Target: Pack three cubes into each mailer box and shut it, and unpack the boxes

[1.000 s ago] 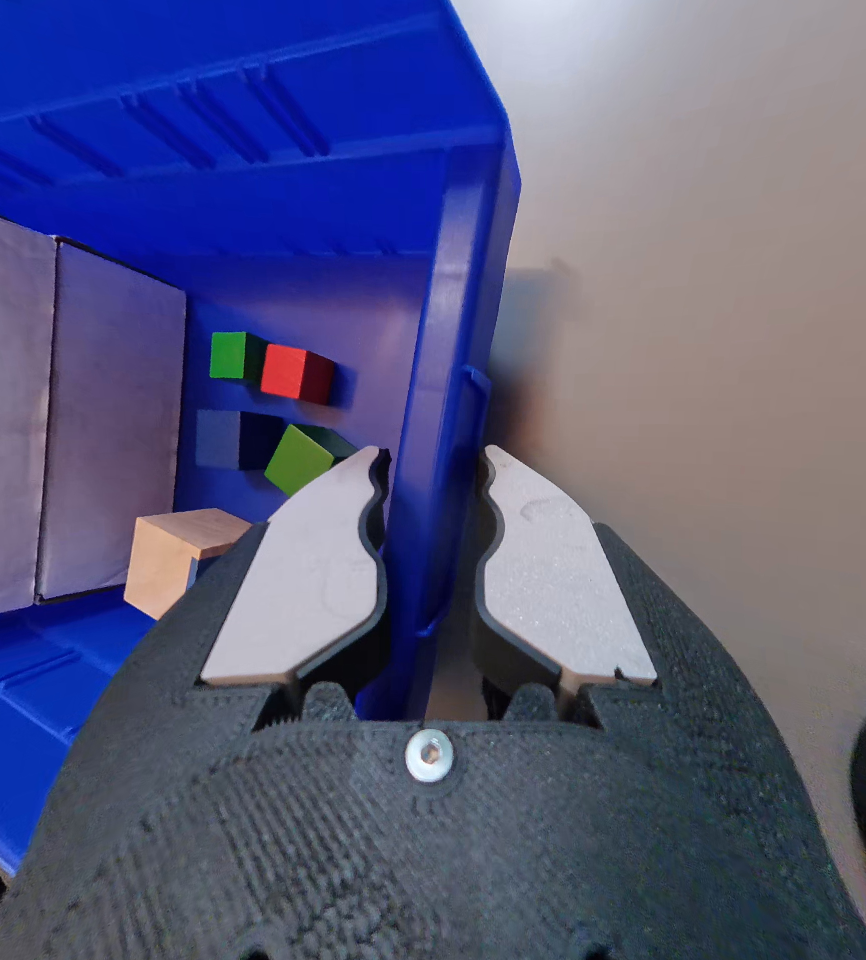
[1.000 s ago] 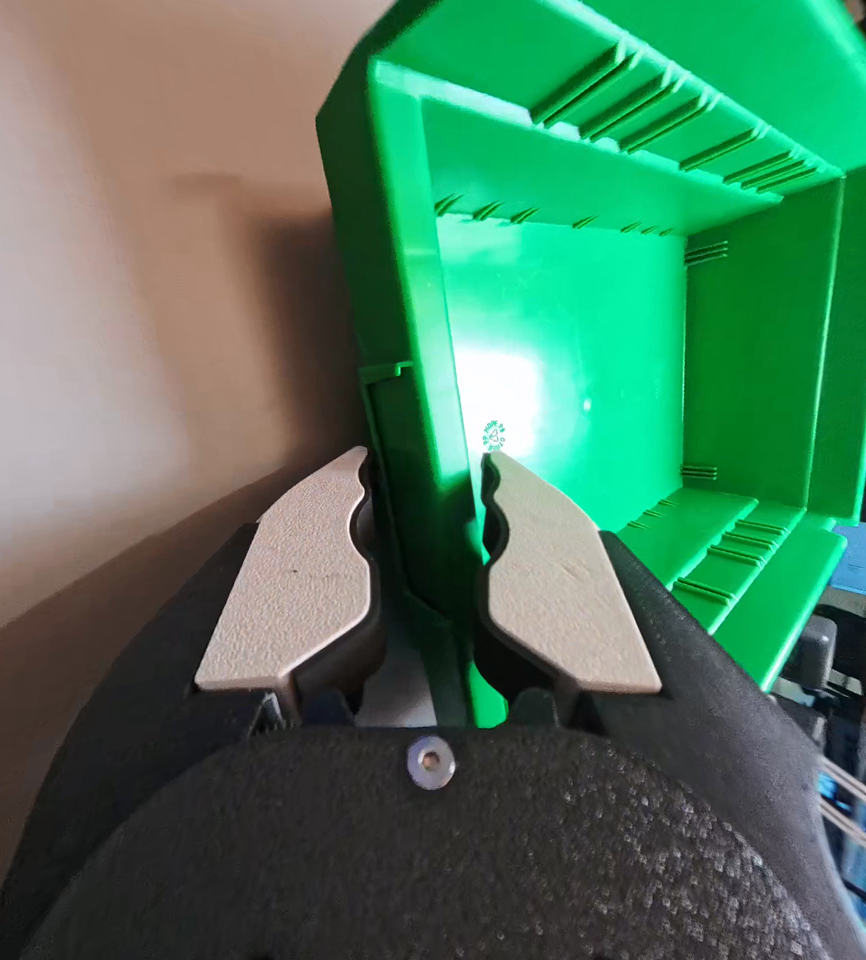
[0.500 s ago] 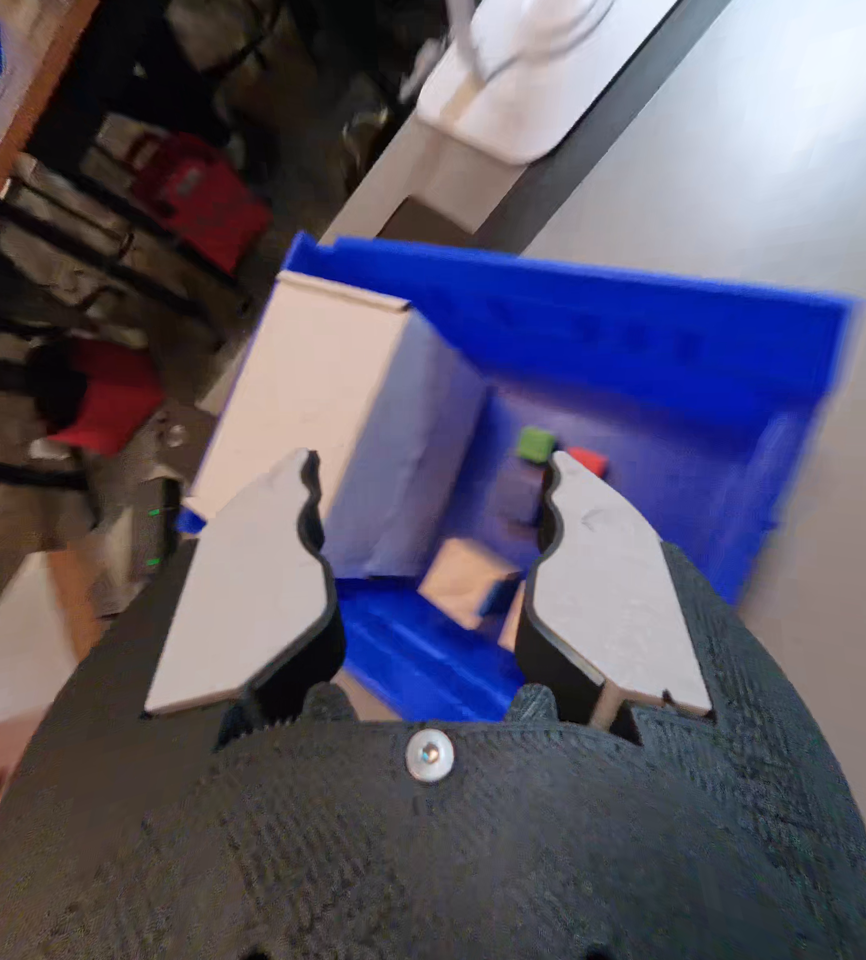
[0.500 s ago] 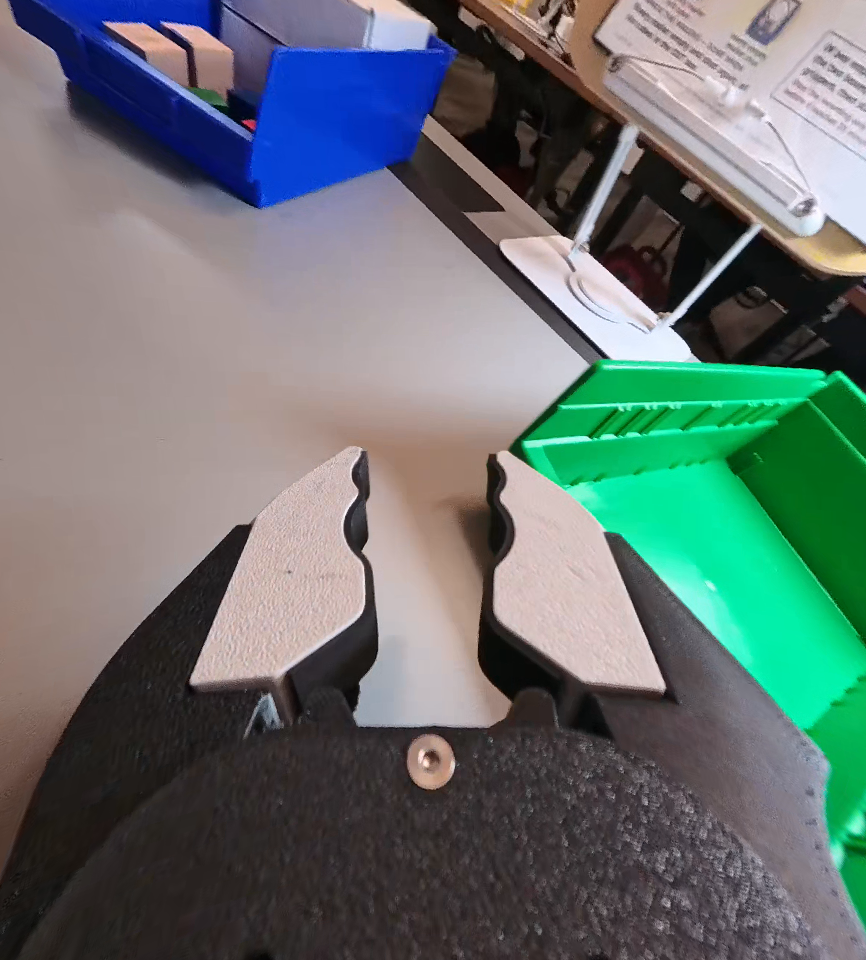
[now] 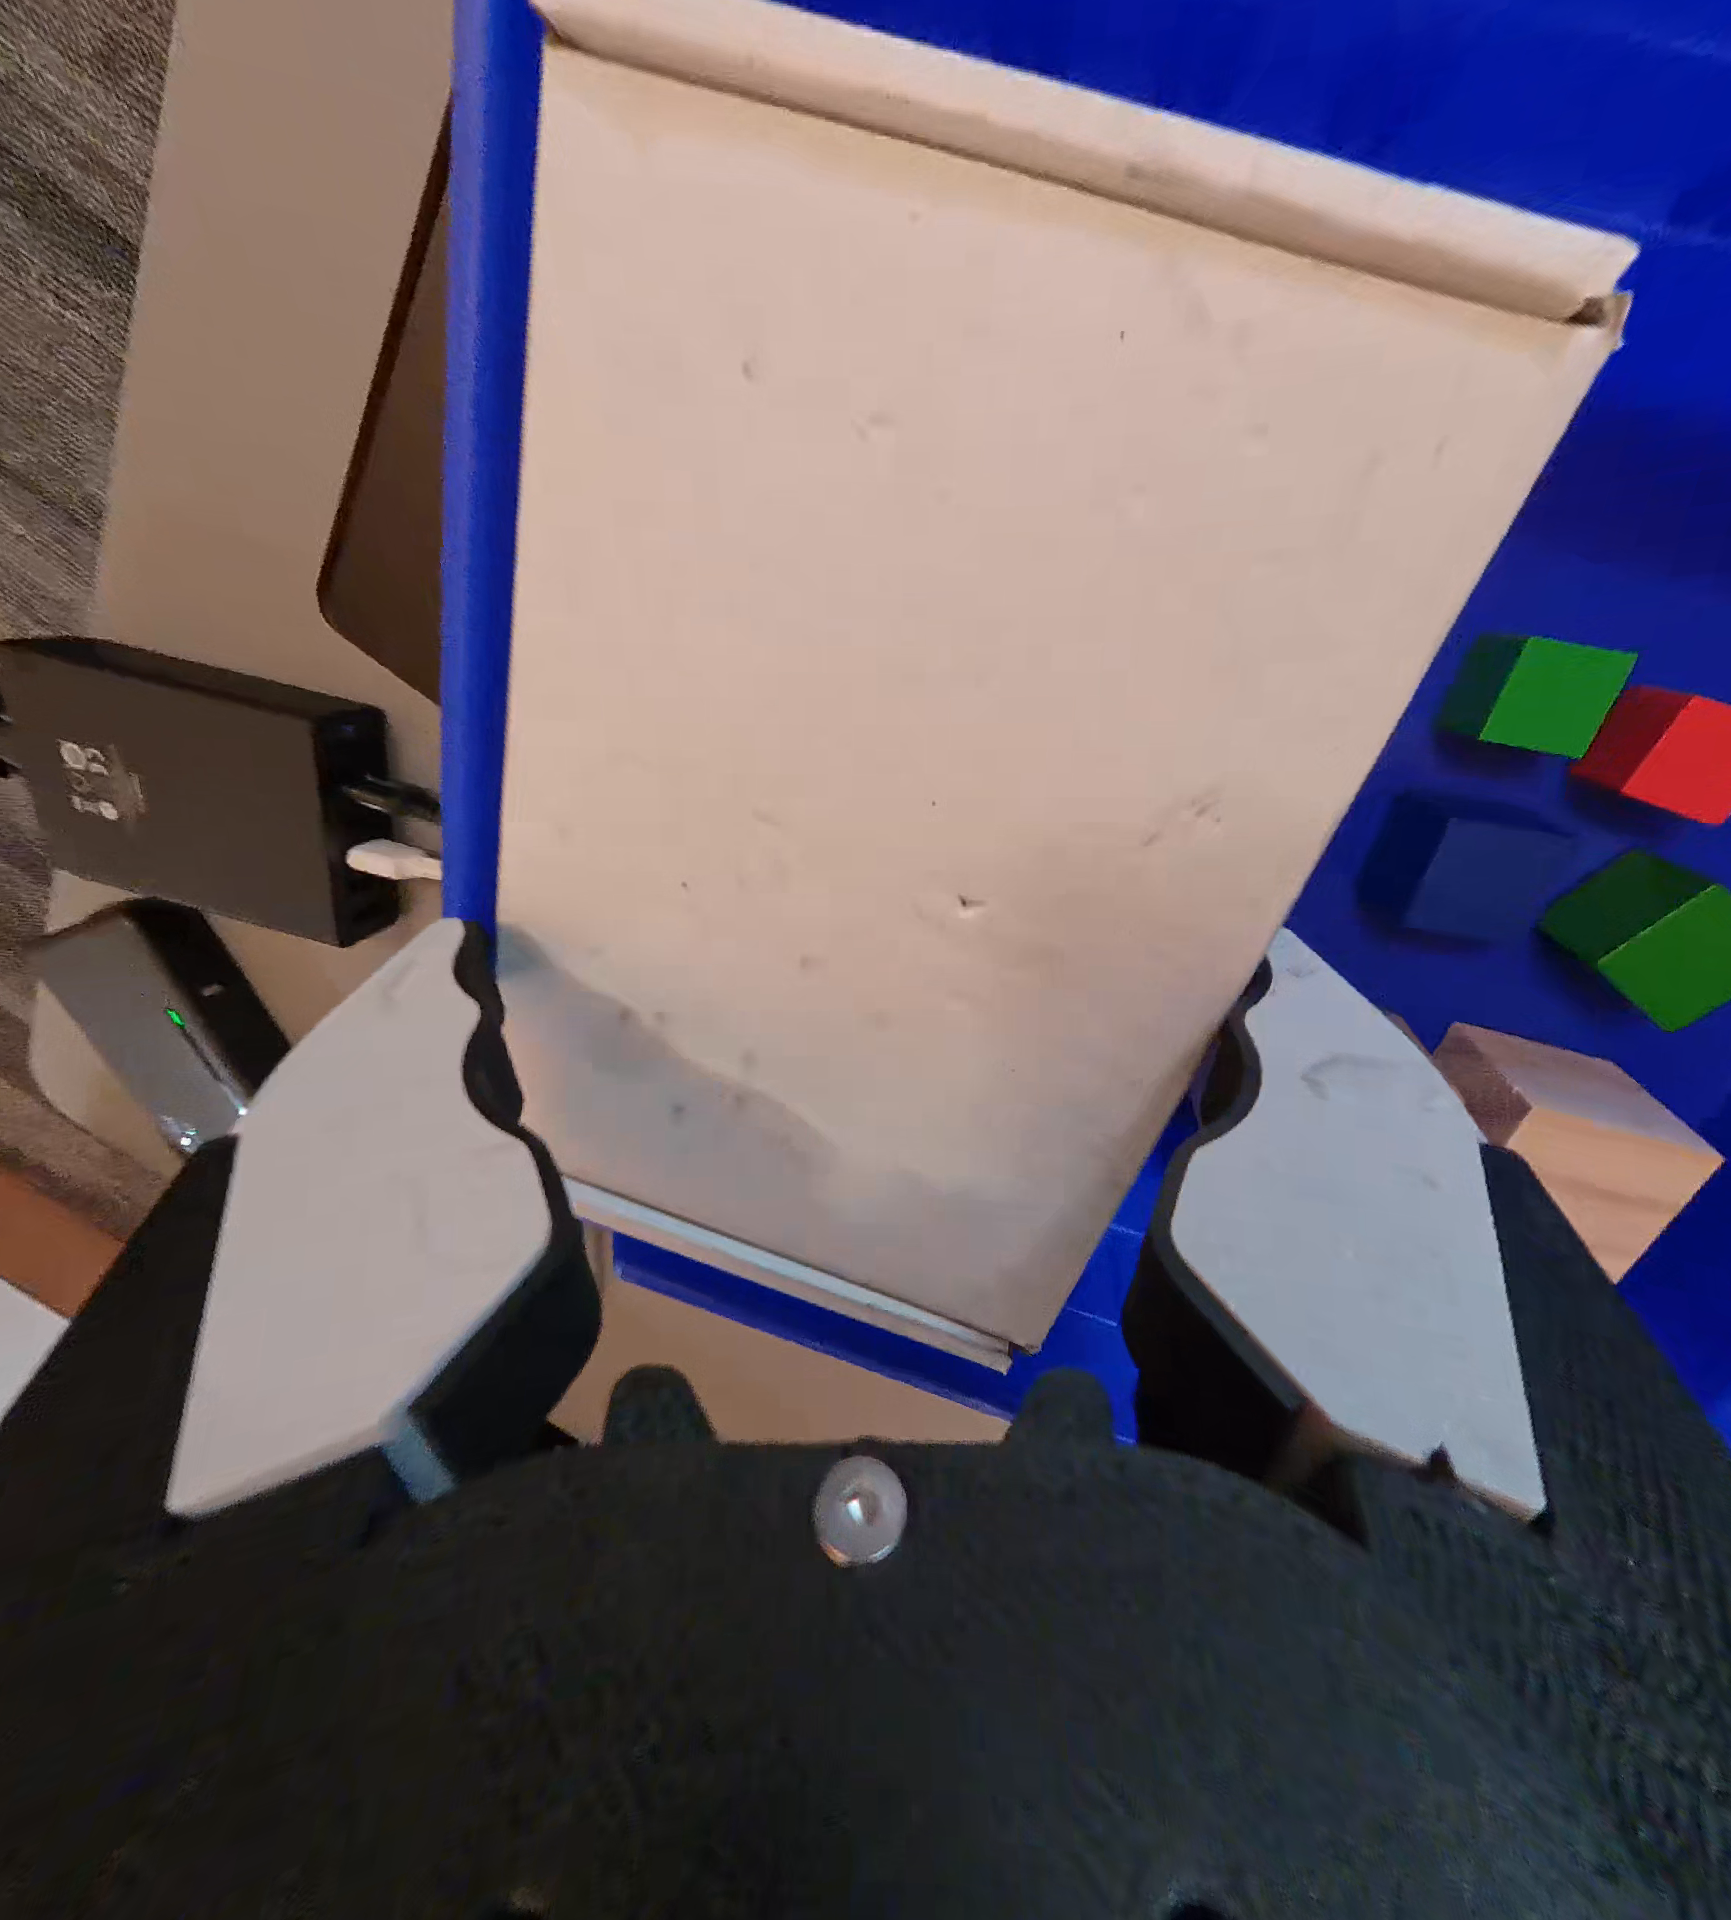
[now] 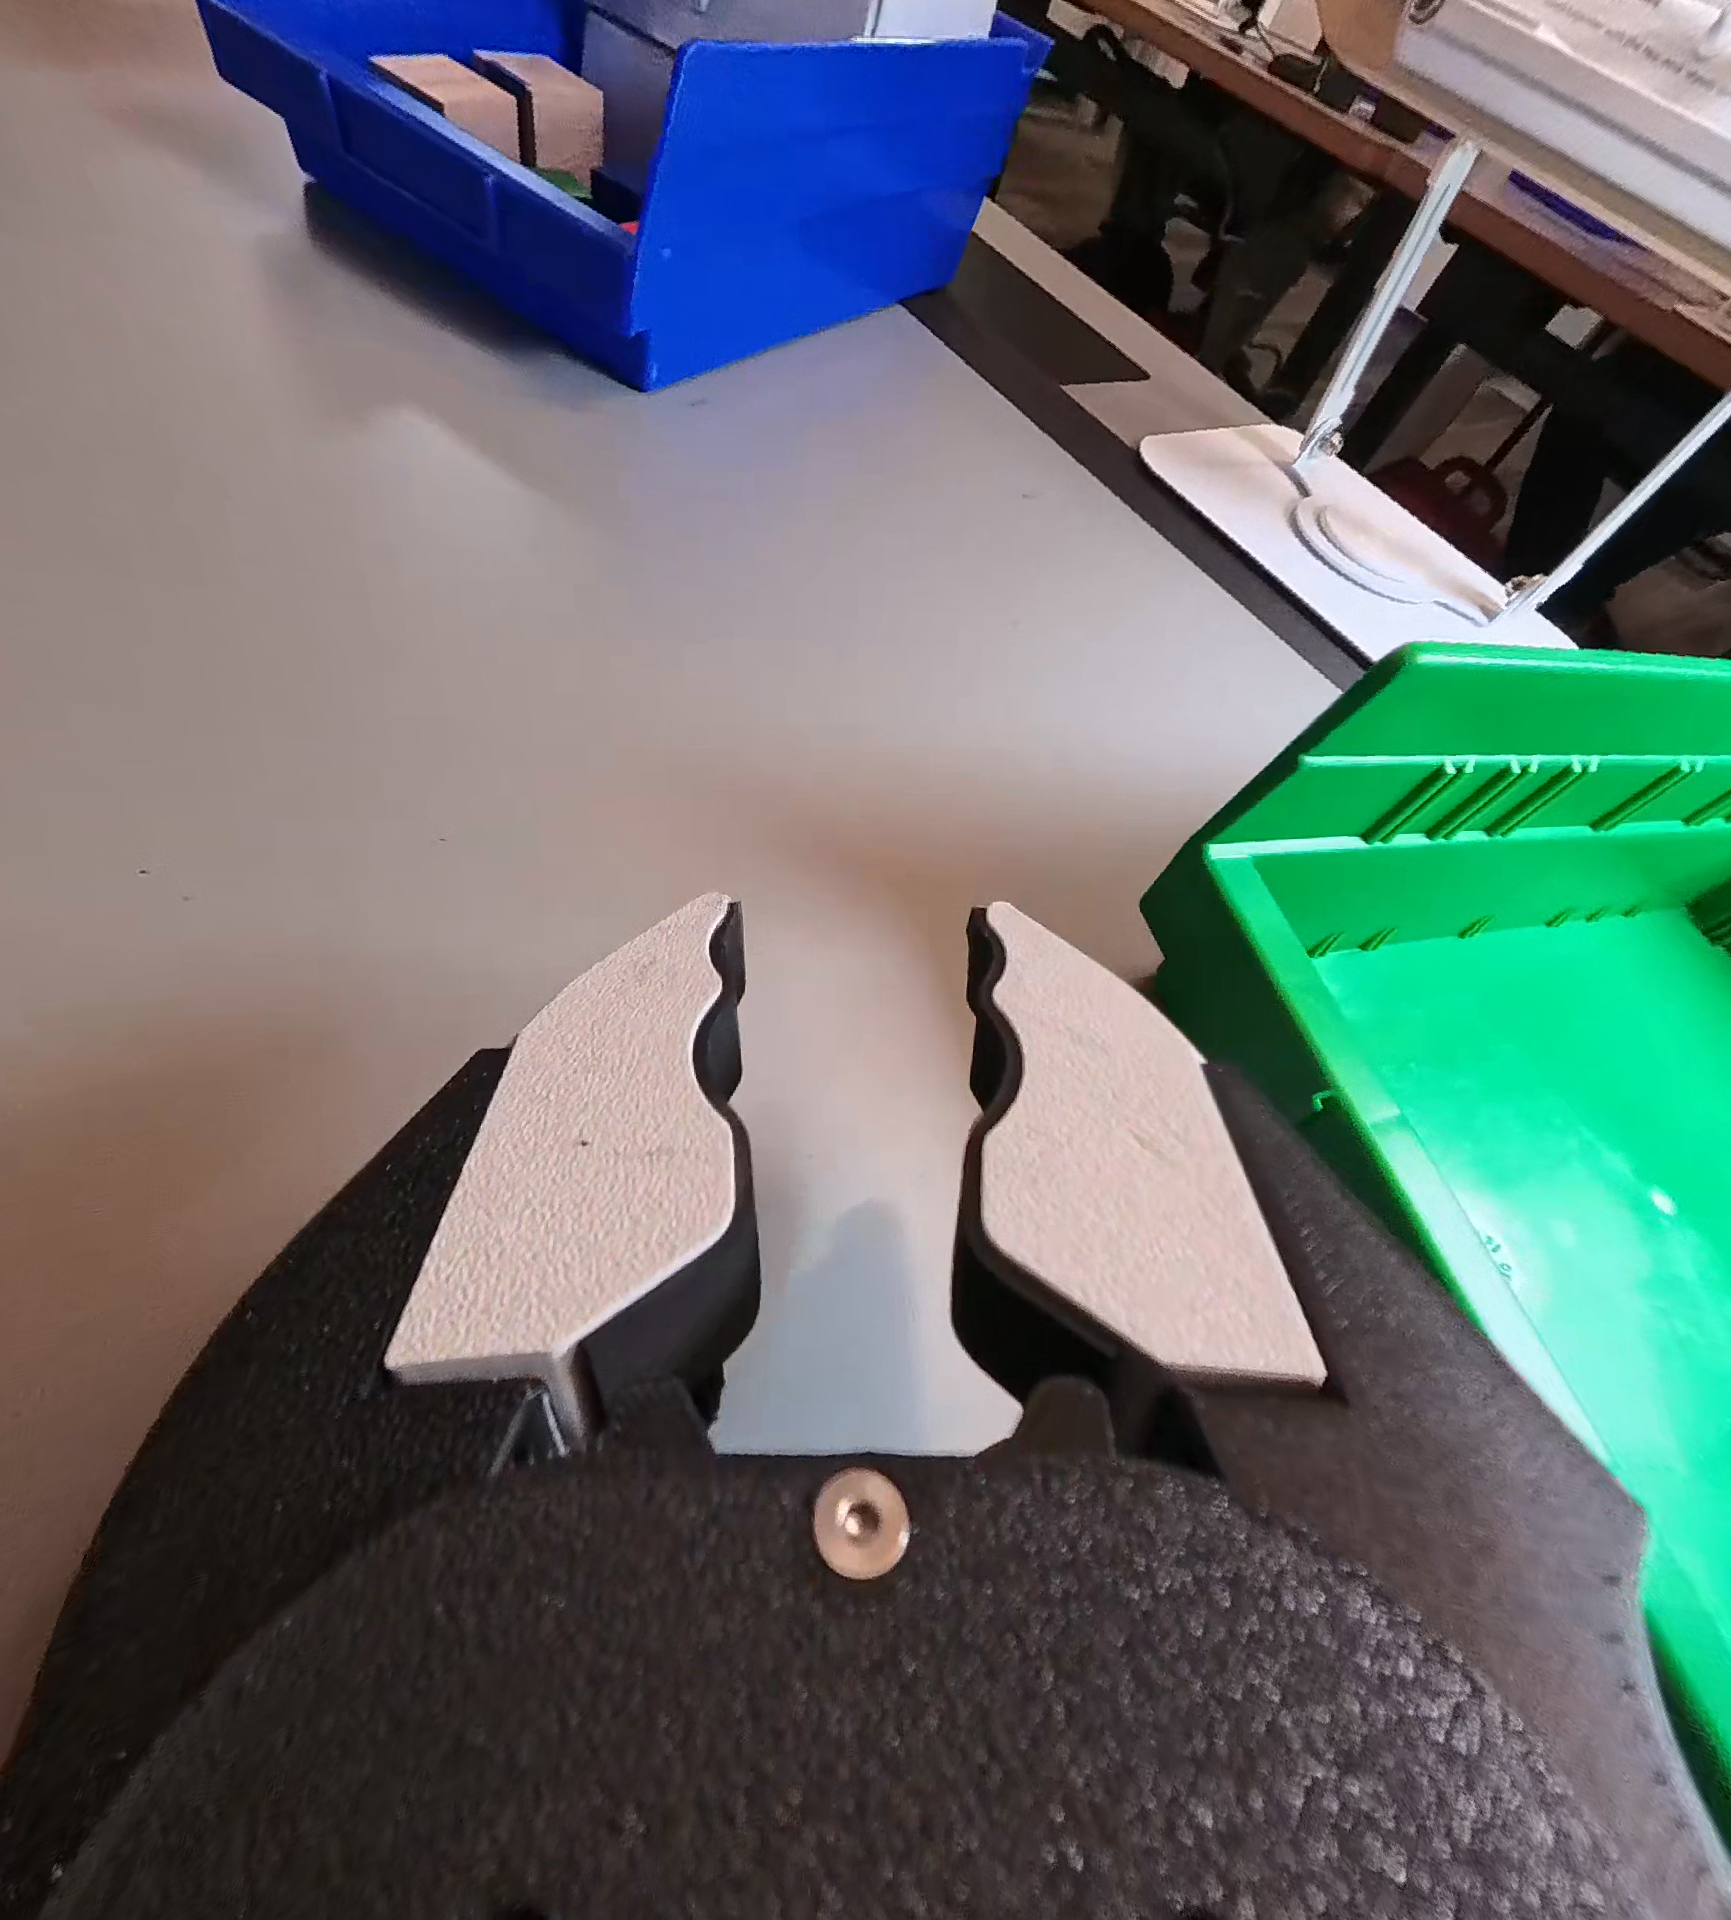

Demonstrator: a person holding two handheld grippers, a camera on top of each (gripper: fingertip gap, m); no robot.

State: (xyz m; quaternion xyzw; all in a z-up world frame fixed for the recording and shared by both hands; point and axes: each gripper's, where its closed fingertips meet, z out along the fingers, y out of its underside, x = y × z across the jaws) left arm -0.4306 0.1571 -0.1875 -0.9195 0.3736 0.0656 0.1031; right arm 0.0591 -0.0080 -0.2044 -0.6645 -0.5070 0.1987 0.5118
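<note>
While the grey tabletop (image 6: 425,644) stretches bare between them, 2 plastic bins sit well apart on it: the blue plastic bin (image 6: 799,197) near the far edge and the empty green plastic bin (image 6: 1526,1091) just beside the right gripper (image 6: 853,925), whose jaws stand partly apart over bare table with nothing between them. Inside the blue bin, against its left wall, stands the tall white cardboard mailer box (image 5: 944,623), closed, its long axis running straight away from the left gripper (image 5: 861,966). That gripper is spread wide, 1 finger on each long side of the box's near end, close against the cardboard, though whether it presses yet I cannot tell. Since the left gripper alone straddles the box, the lift out of the bin looks to be its job. To the right of the box on the bin floor lie a pale wooden block (image 5: 1578,1132), 2 green cubes (image 5: 1547,696) (image 5: 1682,956), a red cube (image 5: 1702,758) and a dark blue cube (image 5: 1463,873), none packed so far as can be seen.
</note>
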